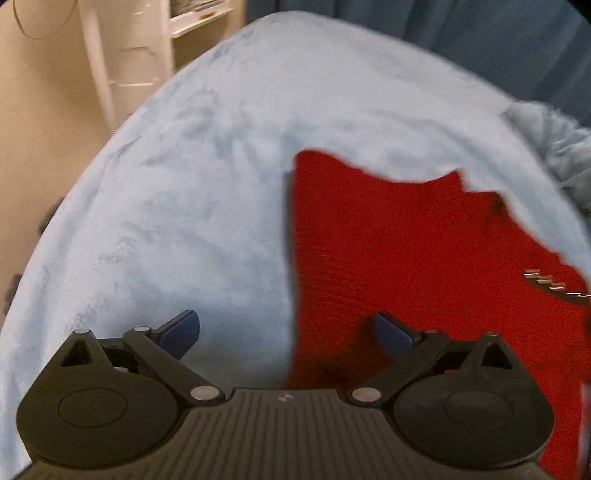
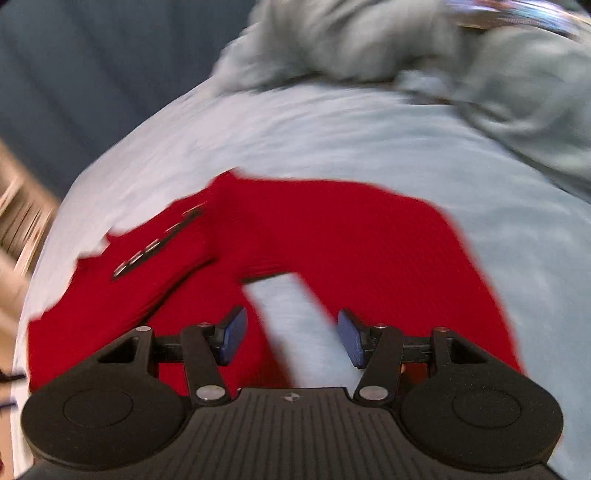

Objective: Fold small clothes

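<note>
A red knitted garment point(image 1: 413, 254) lies spread on a pale blue blanket point(image 1: 192, 192). A row of small metal buttons point(image 1: 546, 282) shows near its right edge. My left gripper point(image 1: 288, 332) hangs open above the garment's left edge, one blue pad over the blanket and the other over the red cloth. In the right wrist view the same garment point(image 2: 351, 229) lies with its buttons point(image 2: 155, 247) at the left and two parts spreading apart below. My right gripper point(image 2: 291, 338) is open over the strip of blanket point(image 2: 291, 317) between them, holding nothing.
A crumpled grey-blue cloth point(image 2: 406, 48) is heaped at the far side of the blanket. Dark blue fabric point(image 1: 461, 33) rises behind the bed. A white stand point(image 1: 118, 66) and shelf stand against the beige wall at the far left.
</note>
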